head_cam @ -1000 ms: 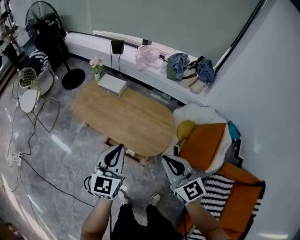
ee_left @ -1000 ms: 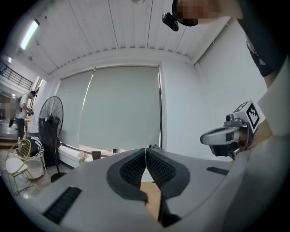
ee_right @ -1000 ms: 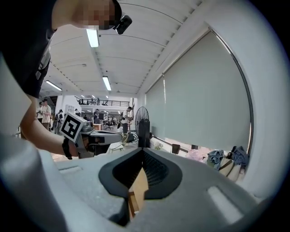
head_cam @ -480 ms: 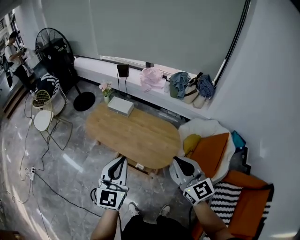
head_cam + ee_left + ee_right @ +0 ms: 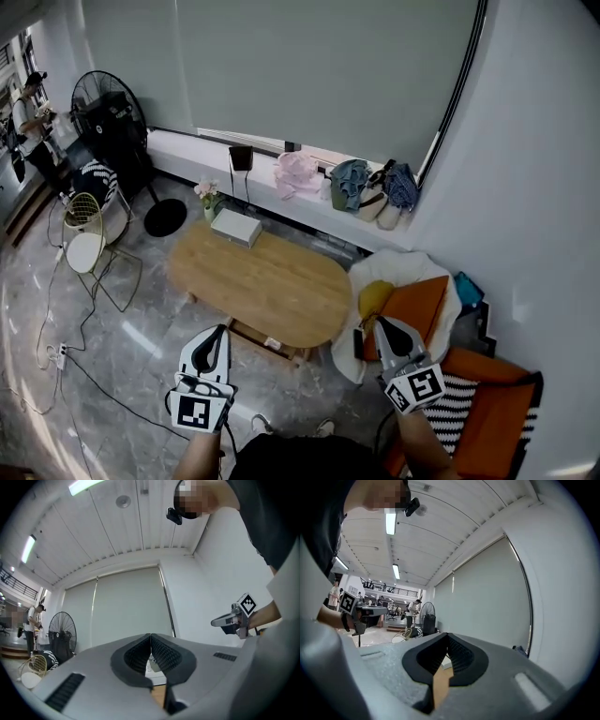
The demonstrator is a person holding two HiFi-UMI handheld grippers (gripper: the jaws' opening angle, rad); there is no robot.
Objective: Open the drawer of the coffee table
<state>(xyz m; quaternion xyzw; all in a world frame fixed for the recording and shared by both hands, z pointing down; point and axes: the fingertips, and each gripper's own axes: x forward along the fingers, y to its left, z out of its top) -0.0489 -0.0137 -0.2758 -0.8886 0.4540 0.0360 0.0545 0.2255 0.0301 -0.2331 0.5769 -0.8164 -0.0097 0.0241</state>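
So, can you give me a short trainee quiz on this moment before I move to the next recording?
1. True or false: the left claw is shut with nothing in it.
2. In the head view, where on the coffee table does the white box lie? A: far end. B: near end. C: middle.
3. Short answer: which claw shows next to the orange cushion in the head view?

Key
1. True: its pads meet and nothing is between them.
2. A.
3. The right claw.
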